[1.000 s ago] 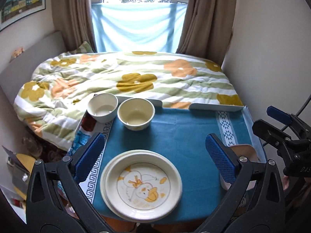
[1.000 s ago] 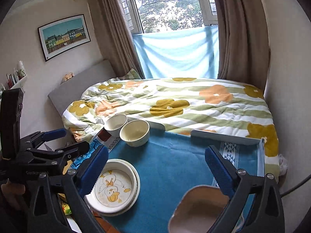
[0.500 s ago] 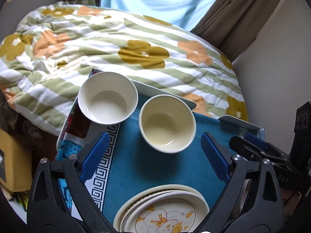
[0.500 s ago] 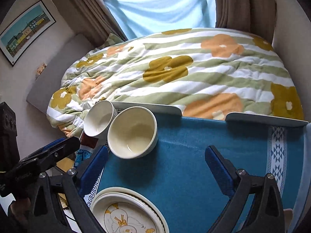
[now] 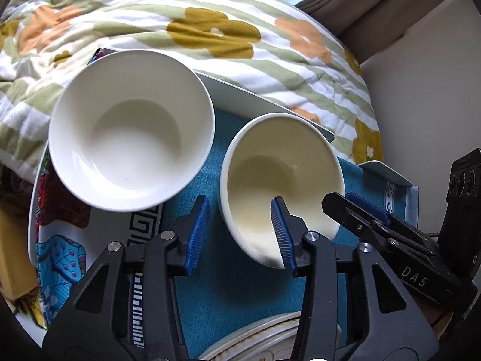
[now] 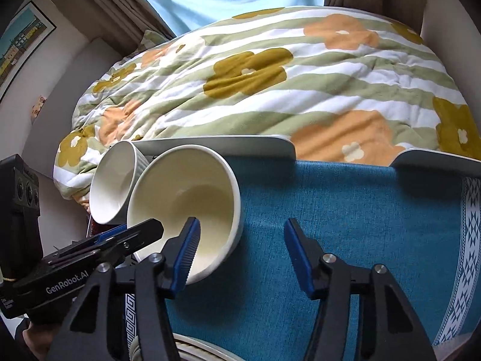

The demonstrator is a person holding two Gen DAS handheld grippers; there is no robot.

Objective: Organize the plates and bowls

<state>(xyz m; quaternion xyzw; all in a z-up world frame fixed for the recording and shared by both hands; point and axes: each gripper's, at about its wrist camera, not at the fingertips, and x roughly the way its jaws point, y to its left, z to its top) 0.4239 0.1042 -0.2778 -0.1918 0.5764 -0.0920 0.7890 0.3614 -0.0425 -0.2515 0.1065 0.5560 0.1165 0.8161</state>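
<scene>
A cream bowl (image 5: 282, 177) stands on the blue cloth (image 5: 228, 285), with a white bowl (image 5: 132, 129) to its left. My left gripper (image 5: 239, 234) is open and straddles the cream bowl's near-left rim, one finger inside, one outside. My right gripper (image 6: 240, 249) is open and straddles the same cream bowl's (image 6: 186, 204) right rim, its left finger inside. The white bowl (image 6: 112, 183) sits behind it. A stack of plates (image 5: 264, 340) shows at the bottom edge of the left wrist view.
The table's white raised edge (image 6: 225, 147) borders a bed with a flowered quilt (image 6: 270, 69). A patterned mat (image 5: 60, 240) lies under the white bowl. Blue cloth (image 6: 360, 210) stretches to the right. Each gripper appears in the other's view.
Both grippers moved forward and down to the cream bowl and narrowed their jaws around its rim. The bowls fill more of both views; the plates slid to the bottom edge.
</scene>
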